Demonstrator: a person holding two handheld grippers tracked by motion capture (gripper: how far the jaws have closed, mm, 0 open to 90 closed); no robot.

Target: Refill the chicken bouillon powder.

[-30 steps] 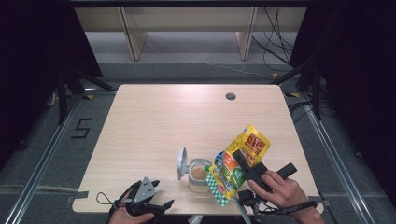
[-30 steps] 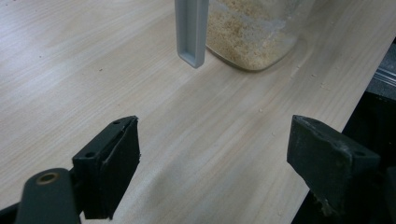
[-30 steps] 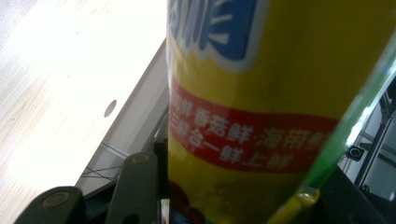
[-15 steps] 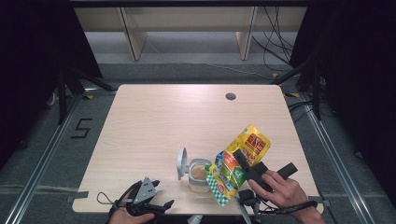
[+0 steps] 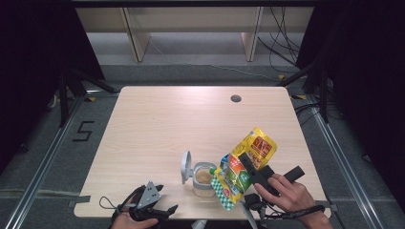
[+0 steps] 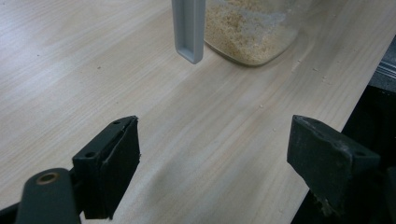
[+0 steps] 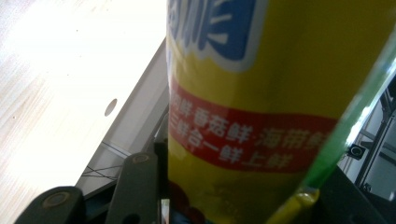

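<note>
Right tool (image 5: 249,168) clenched on the yellow-green pouch (image 5: 243,167), tilted, its lower end just over the open jar (image 5: 204,179) on the worktop (image 5: 157,129). We judged the pouch soft, light and slick, contents free to shift; best held across its flat middle. Left tool (image 5: 152,202) released, jaws apart, resting low, jar ahead of it.

Overhead camera faces forward; left claw camera closely shares its jar (image 5: 204,178).
</note>
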